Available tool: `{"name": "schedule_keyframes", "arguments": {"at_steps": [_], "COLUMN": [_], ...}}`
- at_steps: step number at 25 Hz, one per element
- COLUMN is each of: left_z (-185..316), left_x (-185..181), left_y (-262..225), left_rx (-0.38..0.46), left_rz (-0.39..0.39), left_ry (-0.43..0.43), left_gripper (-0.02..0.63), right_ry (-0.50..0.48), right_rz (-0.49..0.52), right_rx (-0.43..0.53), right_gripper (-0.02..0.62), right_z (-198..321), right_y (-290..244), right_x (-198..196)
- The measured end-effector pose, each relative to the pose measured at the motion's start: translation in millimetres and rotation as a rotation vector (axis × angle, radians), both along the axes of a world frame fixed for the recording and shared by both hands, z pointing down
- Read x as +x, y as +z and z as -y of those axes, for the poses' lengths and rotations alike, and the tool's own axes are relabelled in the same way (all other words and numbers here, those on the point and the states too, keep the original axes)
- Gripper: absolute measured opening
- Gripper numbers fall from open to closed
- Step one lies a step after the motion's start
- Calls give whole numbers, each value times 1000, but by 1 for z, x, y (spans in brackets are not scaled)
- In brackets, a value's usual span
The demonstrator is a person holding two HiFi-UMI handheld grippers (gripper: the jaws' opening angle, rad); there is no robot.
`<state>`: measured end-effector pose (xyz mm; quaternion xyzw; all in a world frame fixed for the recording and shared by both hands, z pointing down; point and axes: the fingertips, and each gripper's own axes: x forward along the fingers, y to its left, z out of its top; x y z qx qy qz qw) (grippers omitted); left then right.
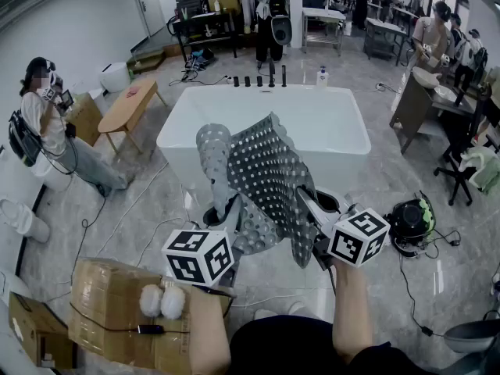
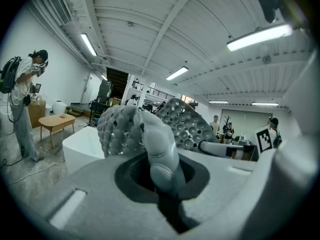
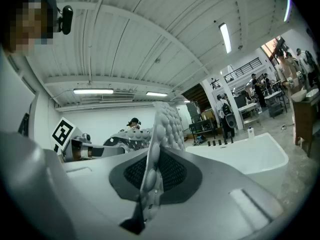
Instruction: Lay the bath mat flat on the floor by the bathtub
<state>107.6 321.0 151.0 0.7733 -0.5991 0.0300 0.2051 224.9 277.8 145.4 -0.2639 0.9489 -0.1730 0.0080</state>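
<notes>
A grey bubbled bath mat (image 1: 262, 178) with rows of holes hangs crumpled in the air in front of the white bathtub (image 1: 266, 123). My left gripper (image 1: 231, 209) is shut on its lower left edge, and in the left gripper view a fold of the mat (image 2: 160, 154) is pinched between the jaws. My right gripper (image 1: 306, 200) is shut on the mat's right edge; the right gripper view shows the mat (image 3: 155, 154) edge-on between the jaws. The mat hides both sets of fingertips in the head view.
A cardboard box (image 1: 117, 311) lies at my lower left. A black and green vacuum (image 1: 410, 219) with cables sits on the floor to the right. A low wooden table (image 1: 129, 104) and a seated person (image 1: 51, 123) are at the left. Bottles (image 1: 258, 79) stand behind the tub.
</notes>
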Motion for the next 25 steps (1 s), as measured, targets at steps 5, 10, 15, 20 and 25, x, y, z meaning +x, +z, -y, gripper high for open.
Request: {"name": "schedule_keyframes", "arguments": {"at_steps": [5, 10, 15, 20, 25], "left_z": [-2, 5, 19, 31, 39], "left_x": [30, 54, 71, 110, 113], "left_y": [6, 10, 7, -1, 4], "left_rx": [3, -11, 5, 11, 18], "left_rz": [-23, -42, -39, -27, -33], "left_ry": [25, 56, 89, 102, 103], "left_gripper": [21, 21, 22, 21, 21], "right_ry": [11, 35, 55, 63, 70], "right_rz": [-11, -12, 39, 74, 86], "right_rx": [41, 44, 41, 43, 56], "right_gripper": [17, 17, 17, 17, 17], "right_z": [-1, 7, 18, 29, 39], "right_y": [-3, -4, -4, -11, -8], "right_x": [17, 42, 58, 98, 103]}}
